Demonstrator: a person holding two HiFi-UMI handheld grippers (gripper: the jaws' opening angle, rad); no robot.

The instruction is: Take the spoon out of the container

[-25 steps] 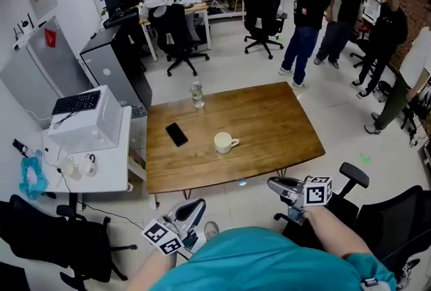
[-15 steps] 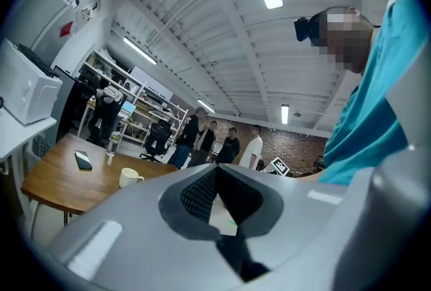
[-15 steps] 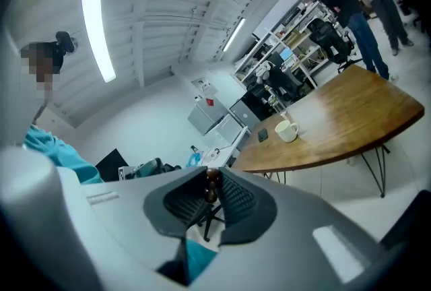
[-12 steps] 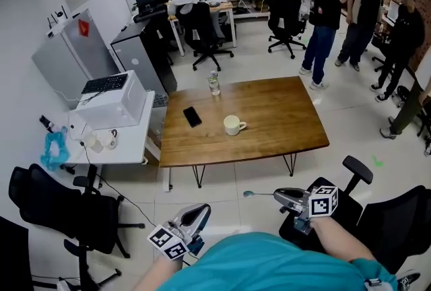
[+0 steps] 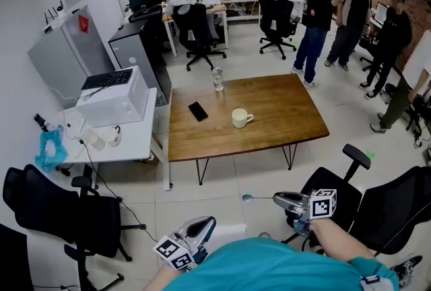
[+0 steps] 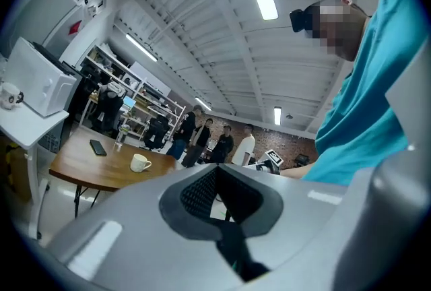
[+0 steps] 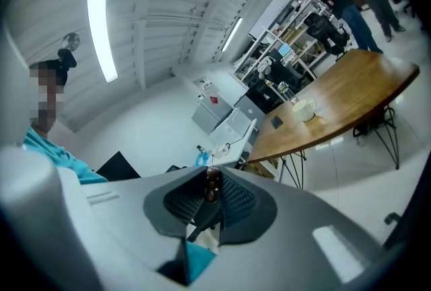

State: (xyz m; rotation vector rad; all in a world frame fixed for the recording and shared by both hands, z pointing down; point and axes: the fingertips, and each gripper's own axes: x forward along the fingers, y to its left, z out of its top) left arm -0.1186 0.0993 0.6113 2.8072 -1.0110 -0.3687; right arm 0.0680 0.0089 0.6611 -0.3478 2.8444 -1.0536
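Right gripper (image 5: pixel 277 197) grips the spoon (image 5: pixel 259 198) by its handle; left gripper (image 5: pixel 208 221) is closed on nothing.

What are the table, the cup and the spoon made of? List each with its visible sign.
Table: wood by the look, brown with grain streaks and a soft sheen.
Cup: probably ceramic; cream, smooth, thick-walled, with a handle.
Spoon: likely metal, with a thin grey shaft and bowl; the end held in the right tongs looks dark brown, perhaps wood.
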